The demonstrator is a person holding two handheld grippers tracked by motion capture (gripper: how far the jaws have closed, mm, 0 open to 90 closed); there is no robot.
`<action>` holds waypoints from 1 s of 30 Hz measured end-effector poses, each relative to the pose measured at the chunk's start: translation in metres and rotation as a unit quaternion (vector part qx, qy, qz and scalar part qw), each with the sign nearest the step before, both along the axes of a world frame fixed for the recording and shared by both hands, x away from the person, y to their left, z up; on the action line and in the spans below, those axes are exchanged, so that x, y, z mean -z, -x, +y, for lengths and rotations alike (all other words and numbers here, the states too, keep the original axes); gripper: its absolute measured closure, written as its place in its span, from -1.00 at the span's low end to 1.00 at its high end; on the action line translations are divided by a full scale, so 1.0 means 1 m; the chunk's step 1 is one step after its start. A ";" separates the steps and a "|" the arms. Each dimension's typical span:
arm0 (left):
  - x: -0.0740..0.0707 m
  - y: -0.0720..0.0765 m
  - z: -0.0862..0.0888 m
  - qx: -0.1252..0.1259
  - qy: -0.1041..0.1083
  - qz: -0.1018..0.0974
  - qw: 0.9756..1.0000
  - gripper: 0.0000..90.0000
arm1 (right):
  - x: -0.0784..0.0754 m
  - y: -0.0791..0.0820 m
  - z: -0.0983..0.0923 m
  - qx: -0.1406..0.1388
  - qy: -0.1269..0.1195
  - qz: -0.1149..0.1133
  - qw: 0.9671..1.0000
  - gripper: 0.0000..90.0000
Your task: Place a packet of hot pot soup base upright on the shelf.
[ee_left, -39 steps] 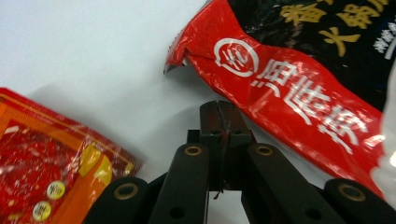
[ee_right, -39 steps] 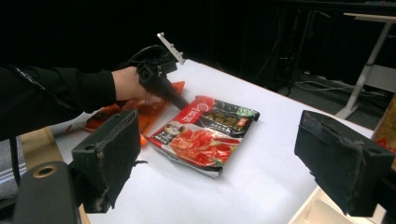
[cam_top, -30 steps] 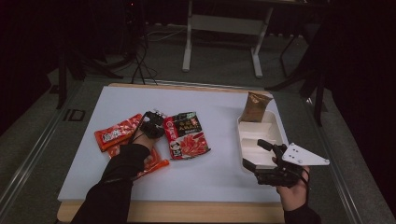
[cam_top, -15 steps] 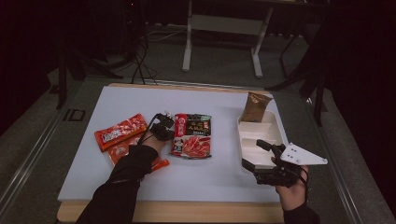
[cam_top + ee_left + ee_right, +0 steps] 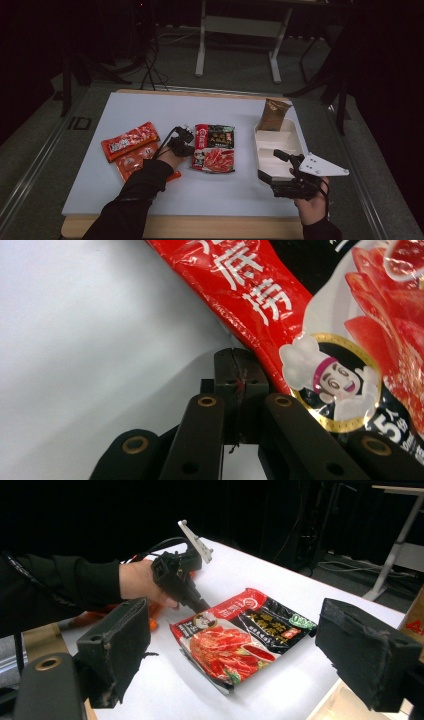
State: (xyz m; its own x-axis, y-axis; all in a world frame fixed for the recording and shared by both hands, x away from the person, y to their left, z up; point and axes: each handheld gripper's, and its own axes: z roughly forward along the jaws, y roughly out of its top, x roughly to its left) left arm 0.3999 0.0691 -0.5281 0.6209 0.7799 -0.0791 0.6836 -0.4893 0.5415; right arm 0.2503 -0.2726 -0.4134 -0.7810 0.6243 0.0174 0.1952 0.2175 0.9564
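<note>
Hotpot-base packet (image 5: 215, 148), red and black with a picture of sliced red meat and a cartoon chef badge, lies flat near the middle of the white table top (image 5: 165, 107). It is the thing in hand. Its left edge meets the tips of the left gripper (image 5: 186, 145), whose jaws are pressed together; in the left gripper view the pads meet with only a thin seam between them, right at the packet's red border (image 5: 260, 305), and whether a sliver of the edge is pinched there I cannot tell. From the right gripper view the left gripper (image 5: 199, 601) slopes down from a dark-sleeved hand (image 5: 140, 582) to the packet's near corner (image 5: 240, 635).

White divided tray (image 5: 295, 142) sits well apart at the right side of the table, with a brown paper bag (image 5: 274, 115) standing just beyond its far end. The right gripper (image 5: 272, 167) hangs over the tray's near part with its jaws wide and nothing between them; its own view shows the two black pads (image 5: 117, 647) far apart.

Two orange-red snack packs (image 5: 129, 142) lie to the left of the left hand (image 5: 170, 159), one overlapping the other, near the packet but not touching it.
</note>
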 end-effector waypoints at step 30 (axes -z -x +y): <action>-0.024 -0.005 0.011 -0.017 0.060 -0.020 0.998 0.81 | 0.002 0.000 0.003 -0.003 0.011 0.000 1.000 -0.68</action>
